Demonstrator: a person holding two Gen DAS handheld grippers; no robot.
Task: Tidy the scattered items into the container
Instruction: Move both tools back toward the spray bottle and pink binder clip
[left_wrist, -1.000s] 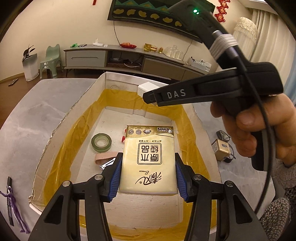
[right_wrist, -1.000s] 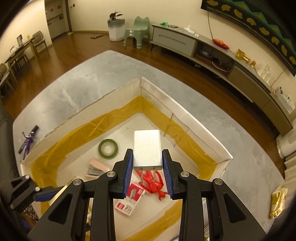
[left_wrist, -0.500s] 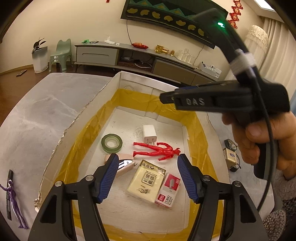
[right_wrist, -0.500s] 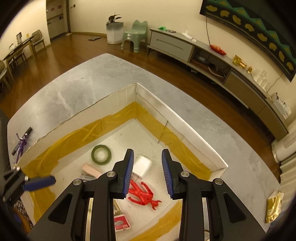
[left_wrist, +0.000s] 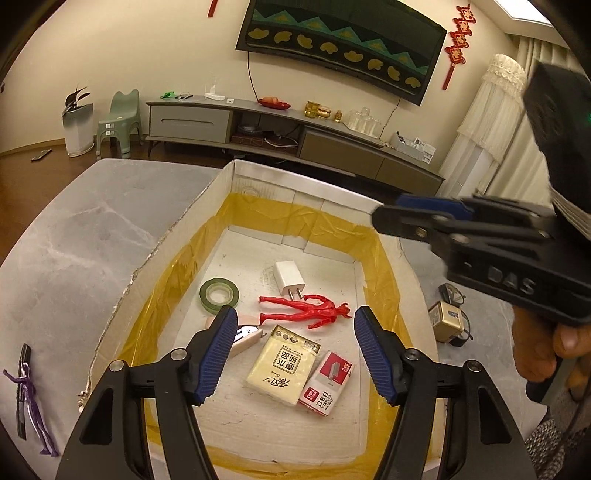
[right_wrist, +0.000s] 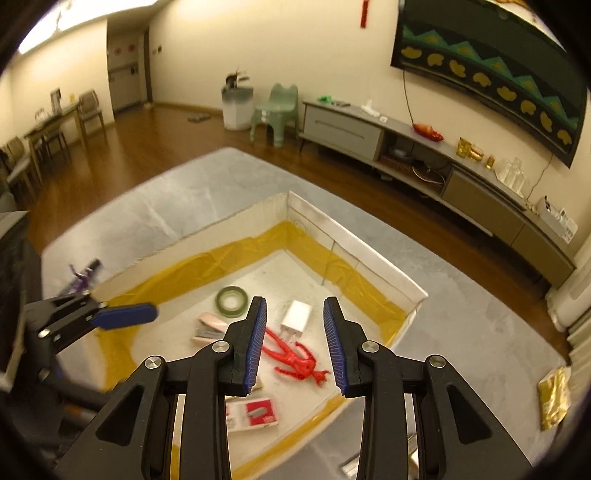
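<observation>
From the left wrist, the left gripper (left_wrist: 291, 354) is seen with jaws spread wide and empty above the container (left_wrist: 177, 236); "DAS" is read on the right gripper (left_wrist: 391, 218), "STAPLES" on the staple box (left_wrist: 327, 384). From the right wrist, the right gripper's jaws are parted and empty over the charger (right_wrist: 298, 314).

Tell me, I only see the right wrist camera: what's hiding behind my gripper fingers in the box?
Observer: A yellow tissue pack, lying flat against the red staples box.
Operator: Is the other gripper holding anything?
Observer: No, the left gripper is open and empty above the box.
Operator: Anything outside I can't see?
Observer: A small tan gadget with a black cable sits on the table beside the box.
</observation>
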